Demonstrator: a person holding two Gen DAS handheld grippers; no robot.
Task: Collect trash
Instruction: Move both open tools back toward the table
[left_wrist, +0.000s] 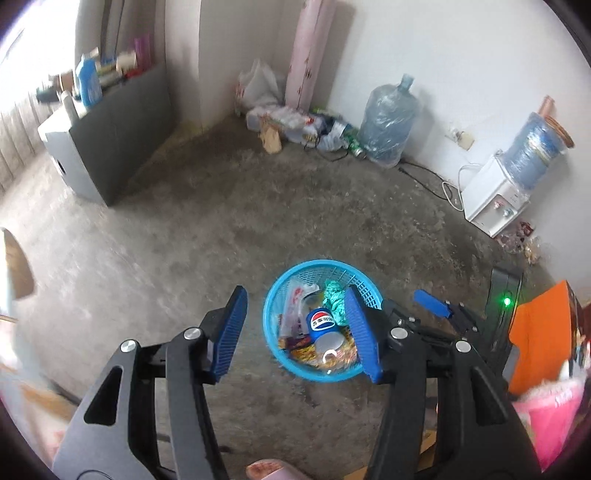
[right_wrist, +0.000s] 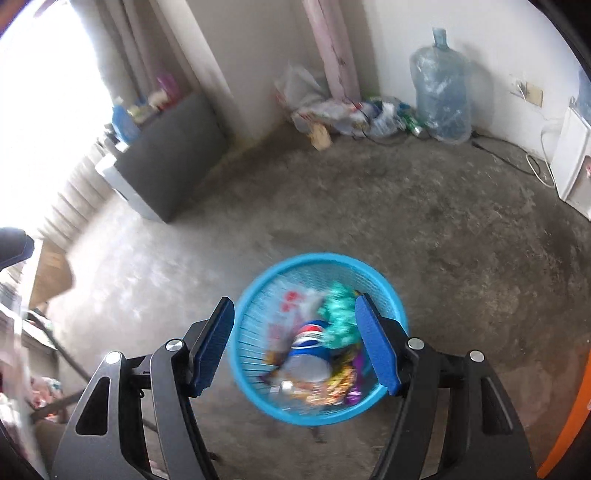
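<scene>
Both grippers, left gripper (left_wrist: 295, 328) and right gripper (right_wrist: 295, 343), hang empty with jaws apart over the blue basket (right_wrist: 391, 291), seemingly just past a drop, so next comes fetching more litter.

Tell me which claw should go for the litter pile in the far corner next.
Either, nearly: both claws are open and empty above the blue bin. Slight edge to the left claw: in its view the pile lies straight ahead, and the right claw is off to its right, toward the dispenser.
</scene>
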